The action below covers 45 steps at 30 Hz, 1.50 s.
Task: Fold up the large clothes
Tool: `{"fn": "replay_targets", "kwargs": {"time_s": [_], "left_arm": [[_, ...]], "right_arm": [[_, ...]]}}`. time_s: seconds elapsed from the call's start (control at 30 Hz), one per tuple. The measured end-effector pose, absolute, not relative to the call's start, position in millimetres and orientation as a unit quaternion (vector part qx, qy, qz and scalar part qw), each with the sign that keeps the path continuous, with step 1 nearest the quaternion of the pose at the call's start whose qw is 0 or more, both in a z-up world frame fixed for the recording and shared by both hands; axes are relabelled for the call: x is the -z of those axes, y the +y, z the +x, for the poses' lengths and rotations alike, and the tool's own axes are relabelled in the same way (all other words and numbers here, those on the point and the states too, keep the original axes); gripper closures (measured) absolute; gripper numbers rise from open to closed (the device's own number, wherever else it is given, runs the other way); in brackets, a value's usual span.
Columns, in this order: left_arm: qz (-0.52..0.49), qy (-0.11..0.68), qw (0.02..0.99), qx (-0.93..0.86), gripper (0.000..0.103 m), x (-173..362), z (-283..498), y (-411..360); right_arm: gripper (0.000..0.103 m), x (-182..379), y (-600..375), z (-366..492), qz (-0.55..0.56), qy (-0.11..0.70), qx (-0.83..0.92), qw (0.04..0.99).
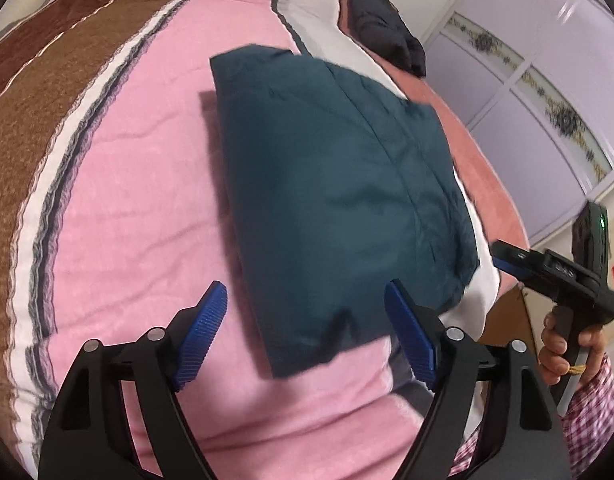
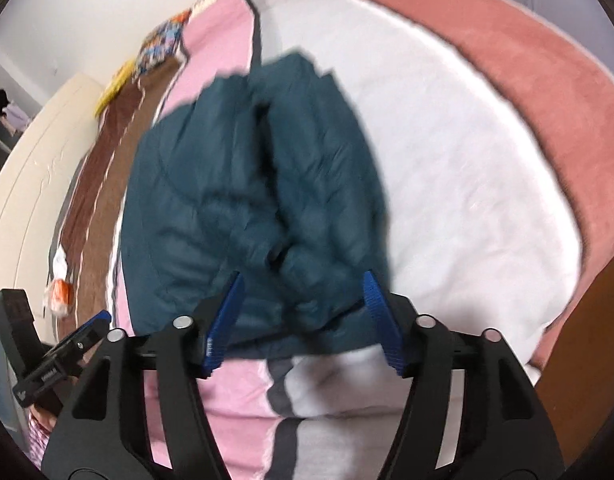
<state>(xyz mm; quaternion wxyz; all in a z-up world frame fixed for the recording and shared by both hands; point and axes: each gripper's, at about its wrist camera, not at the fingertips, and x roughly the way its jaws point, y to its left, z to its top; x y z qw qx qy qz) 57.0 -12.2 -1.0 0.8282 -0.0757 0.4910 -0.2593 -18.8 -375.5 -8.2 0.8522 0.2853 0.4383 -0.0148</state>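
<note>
On my far left, brown stripes (image 1: pixel 59 92) run along the bed's blanket, then a wide pink band (image 1: pixel 147 200). My left tool (image 1: pixel 307 330) hangs over that pink band with its blue pads spread wide, holding nothing. Just beyond it lies the folded teal jacket (image 1: pixel 335 184), flat on the bed, straddling the pink and white (image 2: pixel 447 168) parts of the blanket. My right tool (image 2: pixel 303 316) hovers at the jacket's near edge, pads apart and gripping nothing. Farther right, a dark garment (image 1: pixel 383 24) lies near the bed's far edge.
</note>
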Motion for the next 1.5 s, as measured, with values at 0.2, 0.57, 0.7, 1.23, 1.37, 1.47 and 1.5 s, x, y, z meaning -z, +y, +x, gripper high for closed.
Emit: {"fn": "replay_targets", "kwargs": {"time_s": [0.2,0.57,0.7,1.23,1.37,1.47,1.5], "left_arm": [[-0.125,0.51,0.809,0.263,0.022,13,103,-10],[-0.16,0.533,0.777,0.295,0.019,41,147,-26],[-0.192,0.543,0.754,0.315,0.013,55,159,-28],[-0.091,0.447,0.836,0.306,0.055,8,163,-17],[-0.093,0.43,0.856,0.273,0.055,-7,184,16],[-0.095,0.427,0.866,0.244,0.055,-11,204,47],[-0.098,0.428,0.866,0.238,0.055,-10,207,56]], "right_arm": [[0.024,33,-400,3,0.325,0.463,0.008,0.825],[0.023,96,-420,35,0.4,0.505,-0.028,0.764],[0.029,117,-421,41,0.439,0.51,-0.057,0.738],[0.087,77,-358,63,0.323,0.467,-0.096,0.817],[0.088,67,-326,93,0.299,0.461,-0.126,0.826],[0.088,62,-297,112,0.275,0.461,-0.14,0.832],[0.088,60,-285,120,0.265,0.46,-0.144,0.835]]}}
